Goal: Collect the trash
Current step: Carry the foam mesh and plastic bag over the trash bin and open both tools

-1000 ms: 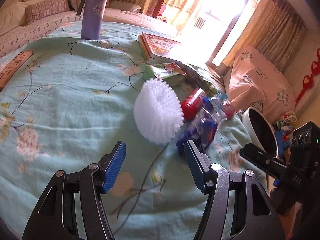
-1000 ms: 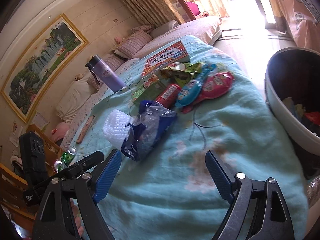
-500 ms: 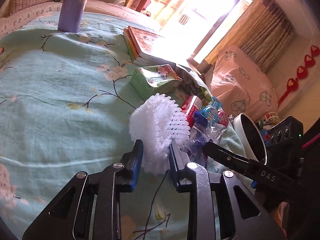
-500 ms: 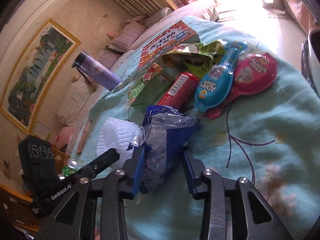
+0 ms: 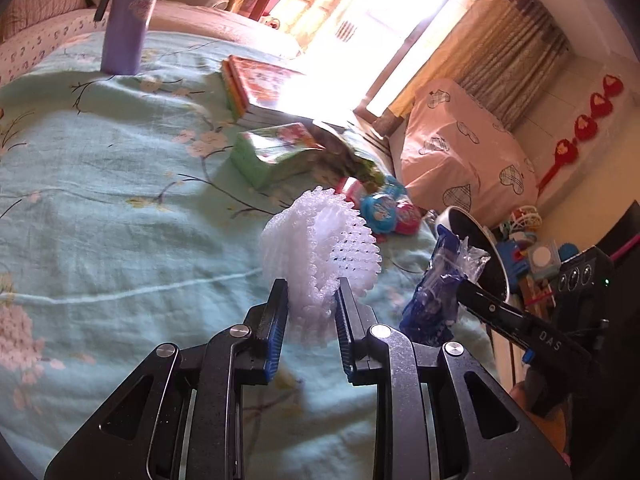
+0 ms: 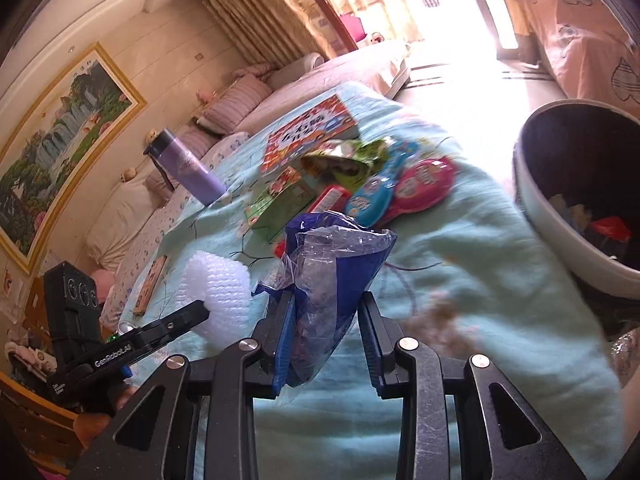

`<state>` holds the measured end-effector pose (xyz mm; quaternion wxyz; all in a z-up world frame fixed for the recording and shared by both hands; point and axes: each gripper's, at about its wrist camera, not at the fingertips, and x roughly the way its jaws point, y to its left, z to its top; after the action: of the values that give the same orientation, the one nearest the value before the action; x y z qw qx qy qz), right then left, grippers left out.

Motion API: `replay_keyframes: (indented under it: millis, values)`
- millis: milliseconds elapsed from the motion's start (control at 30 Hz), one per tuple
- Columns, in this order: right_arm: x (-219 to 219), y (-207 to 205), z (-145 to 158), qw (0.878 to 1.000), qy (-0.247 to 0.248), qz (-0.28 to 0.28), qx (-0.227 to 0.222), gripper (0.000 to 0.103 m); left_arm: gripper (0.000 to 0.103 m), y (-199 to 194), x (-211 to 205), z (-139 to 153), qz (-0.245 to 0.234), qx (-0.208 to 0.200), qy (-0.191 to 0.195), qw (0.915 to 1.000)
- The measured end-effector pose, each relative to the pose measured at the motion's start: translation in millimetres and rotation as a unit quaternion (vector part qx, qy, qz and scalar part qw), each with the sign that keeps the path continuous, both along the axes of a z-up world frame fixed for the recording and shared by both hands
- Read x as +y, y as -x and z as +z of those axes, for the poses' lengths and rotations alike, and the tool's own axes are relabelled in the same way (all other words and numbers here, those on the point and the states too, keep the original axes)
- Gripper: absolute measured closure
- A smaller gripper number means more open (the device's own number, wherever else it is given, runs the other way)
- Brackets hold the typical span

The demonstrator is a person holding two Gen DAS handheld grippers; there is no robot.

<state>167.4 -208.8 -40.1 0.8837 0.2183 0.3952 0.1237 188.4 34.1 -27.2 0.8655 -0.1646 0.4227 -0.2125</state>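
My left gripper (image 5: 312, 284) is shut on a white foam fruit net (image 5: 320, 248), its blue pads pressing the net's lower part just above the teal blanket. My right gripper (image 6: 327, 296) is shut on a crumpled blue and clear plastic wrapper (image 6: 332, 256), which sticks up between the jaws. In the right wrist view the net (image 6: 216, 284) sits left of the wrapper; in the left wrist view the wrapper (image 5: 436, 300) is at the right. A white trash bin (image 6: 536, 216) with scraps inside stands beside the bed, right of my right gripper.
Further up the blanket lie a green carton (image 6: 280, 204), a red tube (image 6: 332, 200), a blue pack (image 6: 368, 200), a pink pack (image 6: 424, 180), a green snack bag (image 6: 344, 160) and a book (image 6: 308, 132). A purple bottle (image 5: 128, 20) stands far back.
Both grippers went from wide open to shut: the left closed on the foam net, the right on the blue wrapper. Both then lifted their items slightly off the blanket.
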Motion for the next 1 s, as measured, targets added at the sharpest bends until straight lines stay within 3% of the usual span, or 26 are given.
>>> replay_keyframes:
  millis: [333, 600, 1000]
  values:
    - [-72, 26, 7, 1.0, 0.021, -0.012, -0.021, 0.071, 0.081, 27, -84, 10, -0.035, -0.016, -0.023, 0.999]
    - [-140, 51, 18, 0.997, 0.019, -0.058, -0.044, 0.071, 0.081, 30, -157, 21, -0.084, -0.023, -0.044, 0.9952]
    - [-189, 47, 28, 0.993, 0.042, -0.089, -0.059, 0.071, 0.081, 16, -233, 29, -0.127, -0.03, -0.067, 0.9892]
